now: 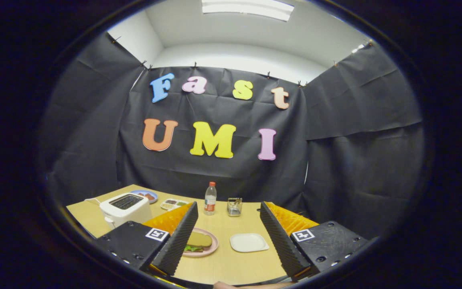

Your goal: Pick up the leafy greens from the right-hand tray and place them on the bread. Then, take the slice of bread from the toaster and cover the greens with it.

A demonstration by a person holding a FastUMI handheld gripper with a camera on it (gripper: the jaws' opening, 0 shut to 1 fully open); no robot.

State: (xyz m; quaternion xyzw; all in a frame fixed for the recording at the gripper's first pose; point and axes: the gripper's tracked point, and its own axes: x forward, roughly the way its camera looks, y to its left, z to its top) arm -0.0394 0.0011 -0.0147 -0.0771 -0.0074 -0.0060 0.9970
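Gripper [227,224]: I see my fingers spread wide apart, holding nothing, raised over the table [231,261].
Between the fingers: a white tray [249,242], bare, just ahead of me.
By the left finger: a pink plate [211,245] partly hidden behind it, carrying bread [199,239] stacked over the greens [193,249].
Beyond the left finger: a white toaster [126,207]; I cannot tell what its slots hold.
Further back: a bottle [210,198], a small clear holder [234,206], a divided tray [173,204] and a blue plate [146,195] with food.

Black cloth [215,168] drapes three booth sides. White ceiling [255,36] above, lit by one panel light [248,8]. Wooden table [231,261] below.
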